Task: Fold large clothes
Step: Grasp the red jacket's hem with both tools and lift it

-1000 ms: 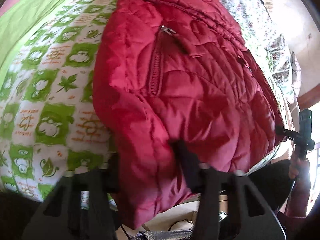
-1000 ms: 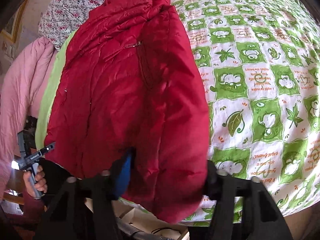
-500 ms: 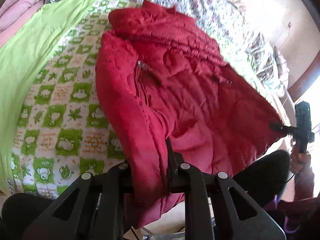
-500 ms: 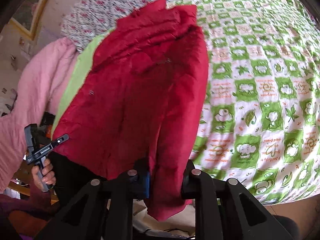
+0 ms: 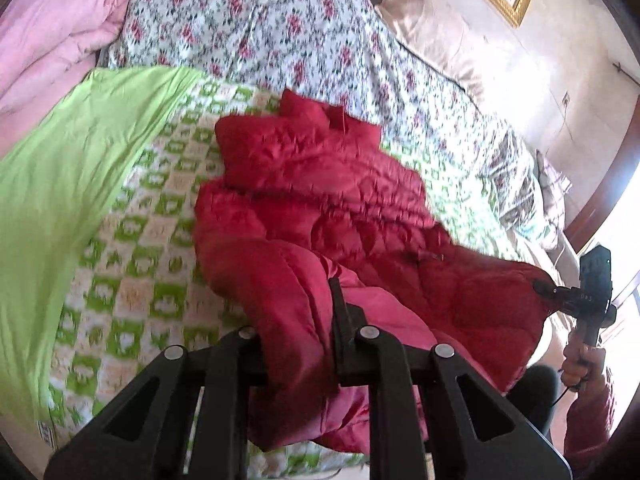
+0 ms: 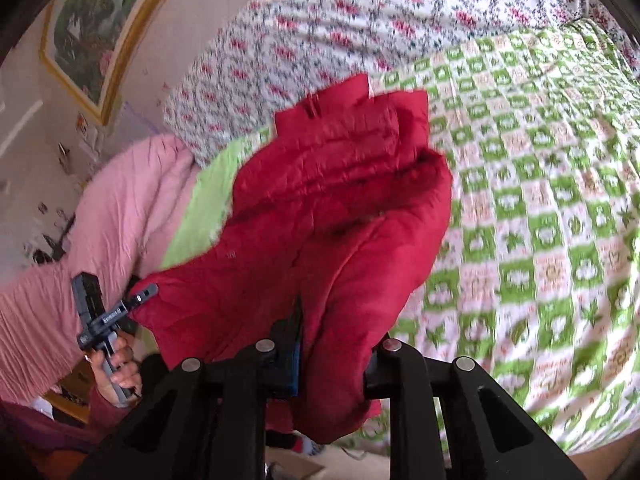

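Gripping one bottom corner each, the left gripper (image 5: pixel 298 316) and right gripper (image 6: pixel 332 356) hold the hem of a red quilted jacket (image 5: pixel 332 208) raised off the bed, jaws of both clamped on bunched fabric. The jacket's collar end rests on the green-and-white patterned bedspread (image 6: pixel 540 208), near the floral quilt (image 5: pixel 256 28). A plain lime-green sheet (image 5: pixel 68 168) lies along the bedspread's edge, next to a pink duvet (image 6: pixel 120 216). A gold-framed picture (image 6: pixel 92 28) hangs on the wall.
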{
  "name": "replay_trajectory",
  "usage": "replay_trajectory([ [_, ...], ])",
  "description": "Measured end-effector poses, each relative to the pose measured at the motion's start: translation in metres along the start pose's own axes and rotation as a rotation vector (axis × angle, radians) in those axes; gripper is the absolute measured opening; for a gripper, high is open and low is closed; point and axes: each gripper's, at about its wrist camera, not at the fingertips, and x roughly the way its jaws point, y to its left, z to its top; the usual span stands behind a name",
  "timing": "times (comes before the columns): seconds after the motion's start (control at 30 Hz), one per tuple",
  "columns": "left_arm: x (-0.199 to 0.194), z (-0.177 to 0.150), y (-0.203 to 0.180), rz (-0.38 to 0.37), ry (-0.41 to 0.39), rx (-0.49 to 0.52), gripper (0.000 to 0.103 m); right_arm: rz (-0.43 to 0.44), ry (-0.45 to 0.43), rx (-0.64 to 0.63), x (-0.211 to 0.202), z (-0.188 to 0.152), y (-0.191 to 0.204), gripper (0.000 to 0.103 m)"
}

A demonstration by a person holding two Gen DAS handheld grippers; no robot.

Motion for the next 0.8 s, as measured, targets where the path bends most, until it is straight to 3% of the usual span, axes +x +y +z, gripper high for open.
replay_trajectory([
  [0.43, 0.029, 0.081, -0.004, 0.015, -0.103, -0.035, 0.014, 0.036, -0.168, 0.071, 0.021, 0.087, 0.003, 0.018],
  [0.8, 0.067, 0.126, 0.0, 0.027, -0.115, -0.065, 0.014, 0.023, -0.203, 0.115, 0.052, 0.138, -0.006, 0.019],
])
